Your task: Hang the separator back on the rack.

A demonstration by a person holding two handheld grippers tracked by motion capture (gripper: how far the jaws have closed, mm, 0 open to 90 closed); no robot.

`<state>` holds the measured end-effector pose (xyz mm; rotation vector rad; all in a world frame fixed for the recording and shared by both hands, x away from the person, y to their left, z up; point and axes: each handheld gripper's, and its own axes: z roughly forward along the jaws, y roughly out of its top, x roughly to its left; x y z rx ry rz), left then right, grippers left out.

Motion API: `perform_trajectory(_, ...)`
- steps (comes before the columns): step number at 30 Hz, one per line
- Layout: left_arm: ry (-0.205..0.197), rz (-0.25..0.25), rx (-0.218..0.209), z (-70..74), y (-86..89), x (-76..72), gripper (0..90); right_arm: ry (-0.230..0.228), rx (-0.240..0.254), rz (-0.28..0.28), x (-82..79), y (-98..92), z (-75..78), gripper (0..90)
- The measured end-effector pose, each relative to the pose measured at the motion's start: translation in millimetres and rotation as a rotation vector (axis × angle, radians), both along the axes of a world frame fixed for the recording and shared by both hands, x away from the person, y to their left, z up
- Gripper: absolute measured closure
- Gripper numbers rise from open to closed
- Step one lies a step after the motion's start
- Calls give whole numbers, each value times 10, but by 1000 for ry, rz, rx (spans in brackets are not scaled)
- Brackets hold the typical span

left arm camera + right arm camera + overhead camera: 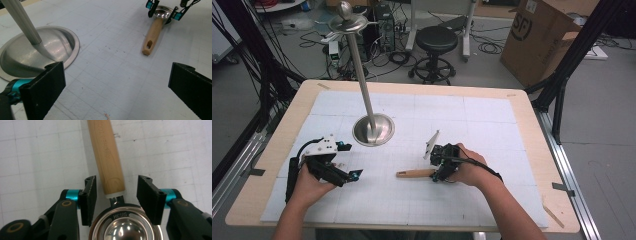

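**Strainer between my right tool's pads, not yet pinched**

Where the wooden handle meets the metal bowl, the strainer [110, 167] lies flat on the white gridded mat [412, 200] of the counter [532, 125], and my right tool [116, 192] straddles exactly that spot. In the right gripper view the handle runs away from me up the middle, with the round steel bowl nearest the camera. One black pad stands on each side of the handle's thick end; a sliver of mat shows between each pad and the wood, so the pads are not pressing and nothing is held. From the high view the handle points left from my right hand [472, 170], toward my other hand.

My left tool [344, 170] rests low over the mat at the left, well apart from the strainer, its jaws spread wide with nothing but mat between them. In the left gripper view the strainer lies ahead of it, handle end nearest.

Just beyond the left tool stands a steel stand [373, 130]: a domed round base on the mat with a slim pole rising to a disc and ball on top.
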<state>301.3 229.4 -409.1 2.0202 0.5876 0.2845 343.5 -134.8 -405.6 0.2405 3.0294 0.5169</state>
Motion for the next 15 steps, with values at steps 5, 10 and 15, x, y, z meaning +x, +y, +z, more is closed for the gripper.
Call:
perform_trajectory(5, 1, 1, 7, -1, -1, 2, 17, 11, -20, 25, -16, 47, -5, 580)
perform_trajectory(10, 3, 2, 3, -4, -6, 0, 17, -4, -42, 33, -19, 82, -10, 587)
perform_trajectory(15, 5, -1, 5, -6, -8, 0, 17, 4, -62, 30, -21, 91, -29, 616)
